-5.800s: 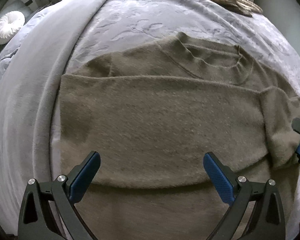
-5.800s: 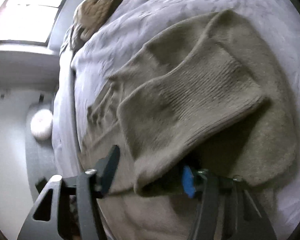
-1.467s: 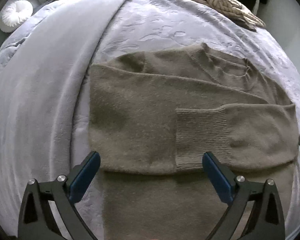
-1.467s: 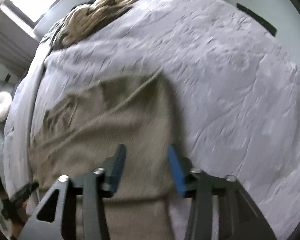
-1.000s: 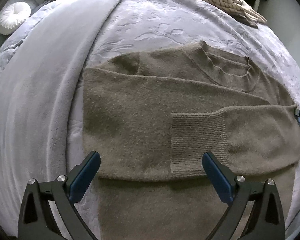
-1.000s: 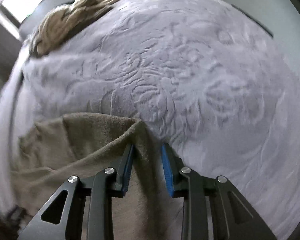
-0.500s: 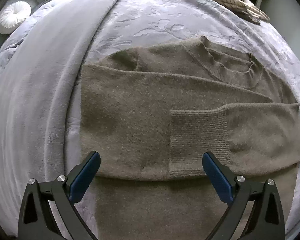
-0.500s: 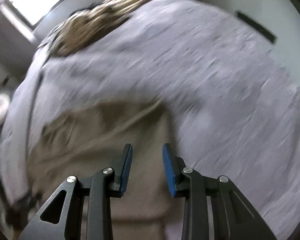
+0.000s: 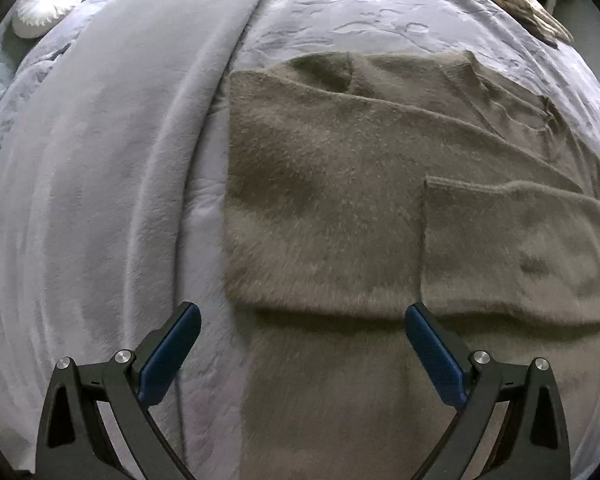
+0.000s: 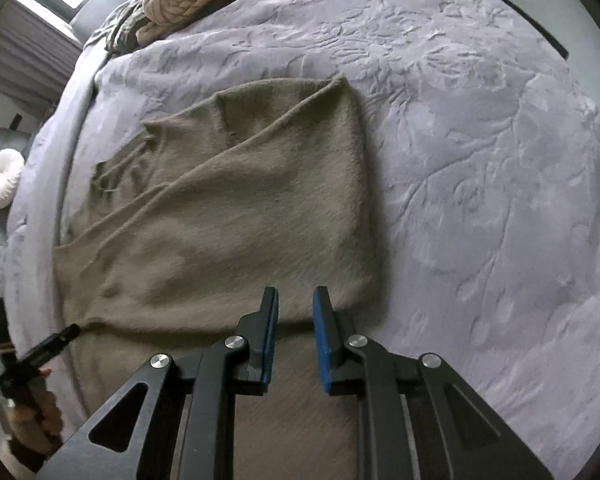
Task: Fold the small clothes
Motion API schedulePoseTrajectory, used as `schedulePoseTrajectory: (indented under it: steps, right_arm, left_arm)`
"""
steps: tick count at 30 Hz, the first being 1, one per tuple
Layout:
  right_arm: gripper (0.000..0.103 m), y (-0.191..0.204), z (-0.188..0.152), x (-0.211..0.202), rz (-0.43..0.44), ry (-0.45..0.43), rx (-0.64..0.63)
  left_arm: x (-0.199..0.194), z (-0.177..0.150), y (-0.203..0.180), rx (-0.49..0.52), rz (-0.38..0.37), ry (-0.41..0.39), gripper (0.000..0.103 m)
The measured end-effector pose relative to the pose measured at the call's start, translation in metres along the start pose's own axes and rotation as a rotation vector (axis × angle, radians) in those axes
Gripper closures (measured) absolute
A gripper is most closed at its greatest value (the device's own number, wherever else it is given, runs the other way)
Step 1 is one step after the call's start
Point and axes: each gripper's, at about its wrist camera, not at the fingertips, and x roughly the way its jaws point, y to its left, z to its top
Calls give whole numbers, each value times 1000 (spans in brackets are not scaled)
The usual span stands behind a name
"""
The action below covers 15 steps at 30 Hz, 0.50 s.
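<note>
The big bed (image 9: 100, 160) has a soft lilac cover, and my brown sweater (image 9: 320, 200) lies flat on it with both sleeves folded across its front. My left tongs (image 9: 300, 344) hang wide apart over its lower edge, holding nothing. My right tongs (image 10: 294, 320) have just been closing, with nothing between them.

1. No text, label, brand, number or sign can be read in either view.
</note>
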Motion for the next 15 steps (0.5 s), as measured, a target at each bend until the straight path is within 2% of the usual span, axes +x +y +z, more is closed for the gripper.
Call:
schedulePoseTrajectory:
  steps: [10,11,14,15]
  right_arm:
    - [82,15,-33,-8,55,81,41]
    - [80,16,-35,-8,58,88,42]
    - [64,19,-40,-7,59,102,39]
    - [64,20,-41,-7,58,103,34]
  left_arm:
    - [-37,-14,-13,47,-15,-4,1]
    - [-41,-15,-16,57,-17,-7,1]
    - [-47,-23,-22,69,-18,-14,1]
    - [-49,-24,-23,68,-16,-14,1]
